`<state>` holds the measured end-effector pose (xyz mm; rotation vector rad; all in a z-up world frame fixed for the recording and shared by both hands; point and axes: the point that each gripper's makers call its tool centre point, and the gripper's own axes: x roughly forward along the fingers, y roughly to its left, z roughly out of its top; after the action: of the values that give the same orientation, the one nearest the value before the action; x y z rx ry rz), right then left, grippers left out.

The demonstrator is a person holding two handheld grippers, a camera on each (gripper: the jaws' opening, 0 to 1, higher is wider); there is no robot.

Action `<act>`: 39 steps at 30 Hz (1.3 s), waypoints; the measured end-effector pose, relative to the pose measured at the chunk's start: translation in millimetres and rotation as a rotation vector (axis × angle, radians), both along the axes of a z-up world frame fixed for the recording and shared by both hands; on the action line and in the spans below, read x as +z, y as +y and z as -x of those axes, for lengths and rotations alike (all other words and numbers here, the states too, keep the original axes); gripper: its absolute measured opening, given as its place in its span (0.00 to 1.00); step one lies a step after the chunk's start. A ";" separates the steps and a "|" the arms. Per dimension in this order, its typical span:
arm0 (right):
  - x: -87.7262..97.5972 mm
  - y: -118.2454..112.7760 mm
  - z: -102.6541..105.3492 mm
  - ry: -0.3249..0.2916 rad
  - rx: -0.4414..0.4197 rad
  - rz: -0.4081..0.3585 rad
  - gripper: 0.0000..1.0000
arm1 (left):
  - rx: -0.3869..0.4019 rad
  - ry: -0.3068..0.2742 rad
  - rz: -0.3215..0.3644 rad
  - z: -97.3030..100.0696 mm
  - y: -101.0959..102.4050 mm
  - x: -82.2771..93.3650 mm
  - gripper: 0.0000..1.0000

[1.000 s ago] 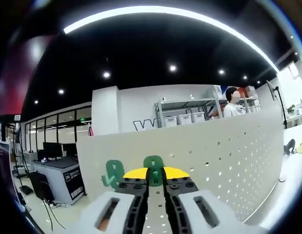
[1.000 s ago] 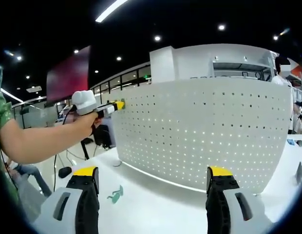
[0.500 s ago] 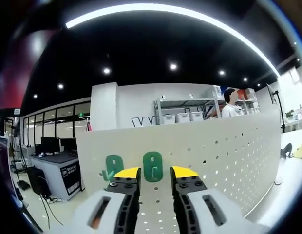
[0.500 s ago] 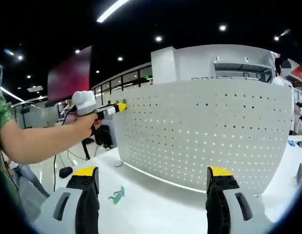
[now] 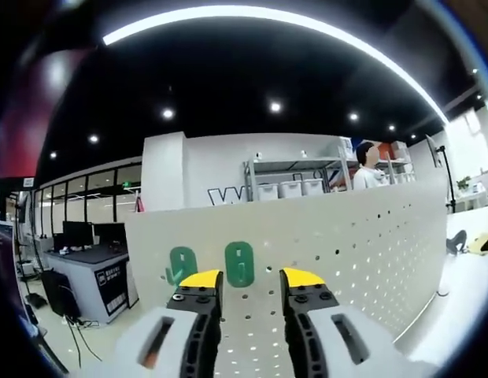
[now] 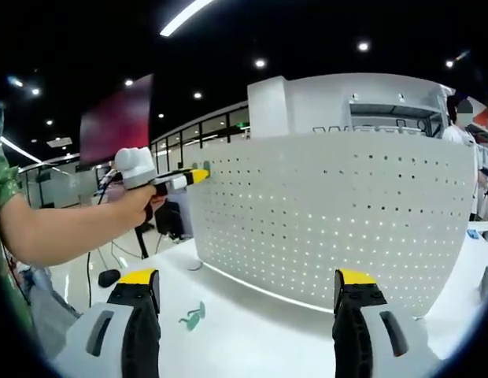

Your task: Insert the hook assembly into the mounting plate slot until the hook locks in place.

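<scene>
Left gripper [image 5: 242, 277] jaws parted, empty, just short of green hook [image 5: 239, 264] seated on white pegboard [image 5: 370, 244]; second green hook [image 5: 182, 266] beside it. Right gripper [image 6: 248, 277] wide open above white table [image 6: 252, 323]; third green hook [image 6: 193, 316] lying there. Office room, dark ceiling, spotlights.

Shelving rack [image 5: 295, 175] with bins, a desk [image 5: 94, 272], perhaps monitors

The bottom of one green hook [image 5: 239, 264] is hidden behind the jaw tips of the left gripper [image 5: 242, 279]. In the right gripper view, the board [image 6: 330, 213] is cut off at the right edge. The green thing [image 6: 192, 316] lying on the table [image 6: 252, 331] is too small to tell its shape.
</scene>
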<state>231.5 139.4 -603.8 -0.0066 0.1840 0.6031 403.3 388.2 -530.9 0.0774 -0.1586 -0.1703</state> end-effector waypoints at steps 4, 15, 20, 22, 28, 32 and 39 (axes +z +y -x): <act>1.5 1.7 2.1 -0.003 0.005 0.001 0.94 | -0.010 0.008 0.007 5.2 -0.4 -1.6 0.34; 3.5 2.2 6.5 -0.009 0.012 -0.003 0.94 | -0.059 0.063 -0.012 19.6 -8.7 -18.0 0.42; 4.0 3.9 7.6 -0.011 0.019 -0.003 0.94 | -0.080 0.097 -0.020 29.0 -12.5 -28.2 0.46; 4.1 4.6 7.8 -0.011 0.021 -0.003 0.94 | -0.106 0.122 -0.018 33.6 -15.9 -34.9 0.48; 4.5 7.6 9.6 -0.011 0.030 -0.002 0.94 | -0.143 0.168 -0.029 44.8 -21.6 -49.6 0.51; 5.2 8.8 11.4 -0.013 0.036 -0.001 0.94 | -0.159 0.195 -0.027 53.9 -23.8 -56.5 0.53; 6.6 9.5 14.9 -0.017 0.039 0.000 0.94 | -0.175 0.218 -0.029 66.8 -25.0 -63.3 0.55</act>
<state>216.6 148.9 -597.2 -0.0157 0.1675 0.6420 336.4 363.1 -594.2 0.0735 0.0552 -0.3535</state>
